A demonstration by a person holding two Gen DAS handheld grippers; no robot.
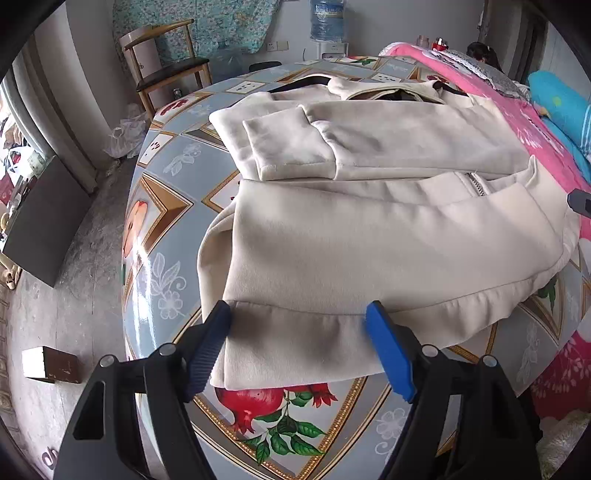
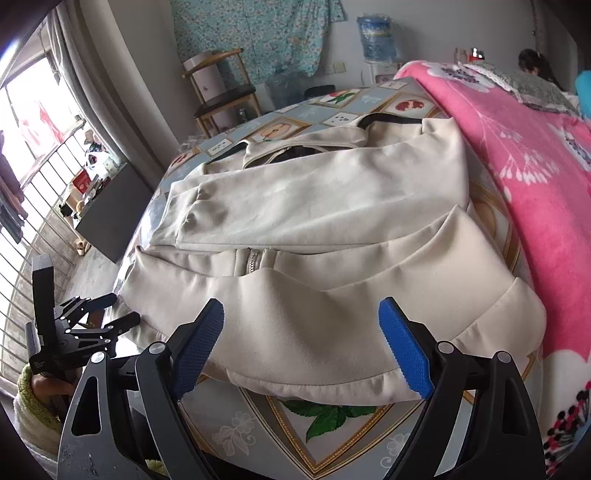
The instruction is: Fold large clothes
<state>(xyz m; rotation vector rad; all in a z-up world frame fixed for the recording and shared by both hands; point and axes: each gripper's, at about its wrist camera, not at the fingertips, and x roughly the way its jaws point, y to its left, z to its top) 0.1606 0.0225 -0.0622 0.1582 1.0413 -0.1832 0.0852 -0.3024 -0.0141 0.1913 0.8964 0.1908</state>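
Cream jacket (image 1: 369,229) lies flat on the table (image 1: 162,229), partly folded, both sleeves crossed over the chest, zipper (image 1: 476,182) showing in the gap below them. Black hanger (image 2: 391,119) pokes out at the collar, far end from the fingers.

Left gripper (image 1: 299,314) fingers spread wide, hem of the jacket lying between and just ahead of the tips. Left-hand fingertip sits right at the hem's corner; whether it touches the cloth is hard to say from this angle. Nothing clamped.

Right gripper (image 2: 301,312) fingers also spread wide, over the hem's other end; the cloth passes under and between the tips, not pinched. In the right wrist view the left gripper shows off to the left of the fingers, at the jacket's left corner, held in a hand (image 2: 46,387) with a green cuff.

Pink blanket (image 2: 535,177) lies along the right of the fingers, touching the jacket's right edge. Wooden chair (image 1: 166,62) and water bottle (image 1: 327,18) stand beyond the table's far end.
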